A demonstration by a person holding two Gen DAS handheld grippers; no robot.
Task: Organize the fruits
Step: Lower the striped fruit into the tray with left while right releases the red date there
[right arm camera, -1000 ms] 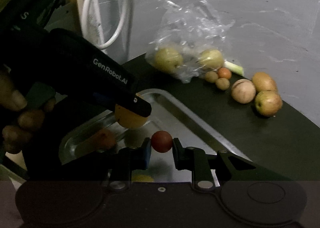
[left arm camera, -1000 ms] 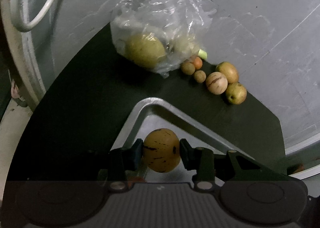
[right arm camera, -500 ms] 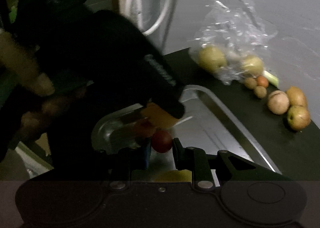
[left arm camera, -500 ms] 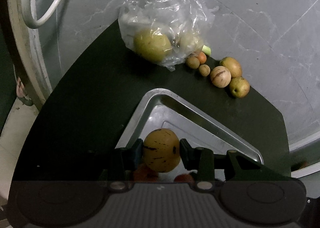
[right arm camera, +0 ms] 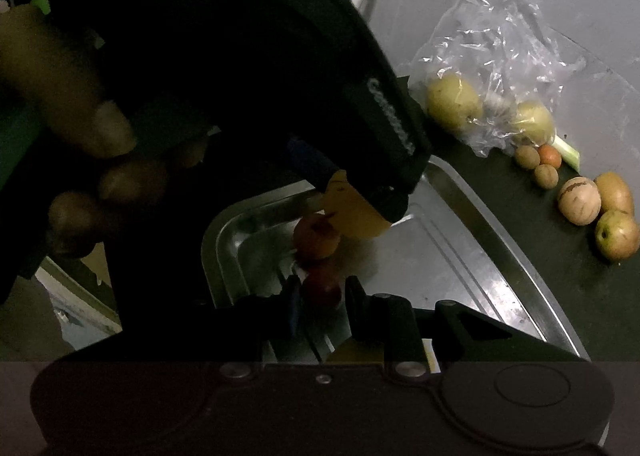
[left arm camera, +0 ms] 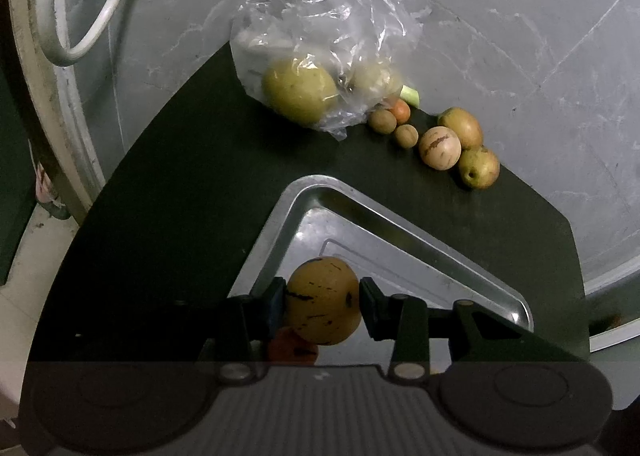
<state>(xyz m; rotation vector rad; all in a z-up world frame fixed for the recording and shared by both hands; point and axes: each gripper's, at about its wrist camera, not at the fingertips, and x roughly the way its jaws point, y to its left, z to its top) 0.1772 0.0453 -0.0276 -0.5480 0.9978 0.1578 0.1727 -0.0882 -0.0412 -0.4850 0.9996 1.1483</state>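
Observation:
My left gripper (left arm camera: 323, 301) is shut on a yellow-orange fruit with dark streaks (left arm camera: 323, 300), held just above the metal tray (left arm camera: 404, 216). From the right wrist view that same fruit (right arm camera: 352, 212) hangs under the black left gripper body (right arm camera: 360, 96), over an orange fruit (right arm camera: 316, 236) lying in the tray (right arm camera: 472, 216). My right gripper (right arm camera: 321, 292) is shut on a small red fruit (right arm camera: 322, 288) low over the tray. Several loose fruits (left arm camera: 439, 147) lie on the dark mat beyond the tray.
A clear plastic bag (left arm camera: 320, 56) with two yellow-green fruits (left arm camera: 298, 90) sits at the mat's far edge. A white cable (left arm camera: 76, 16) loops at upper left. A person's hand (right arm camera: 80, 144) holds the left gripper. Grey floor surrounds the dark mat (left arm camera: 168, 176).
Both grippers have moved back and lower over the tray with their fruits still held. The orange fruit in the tray now shows under the left gripper.

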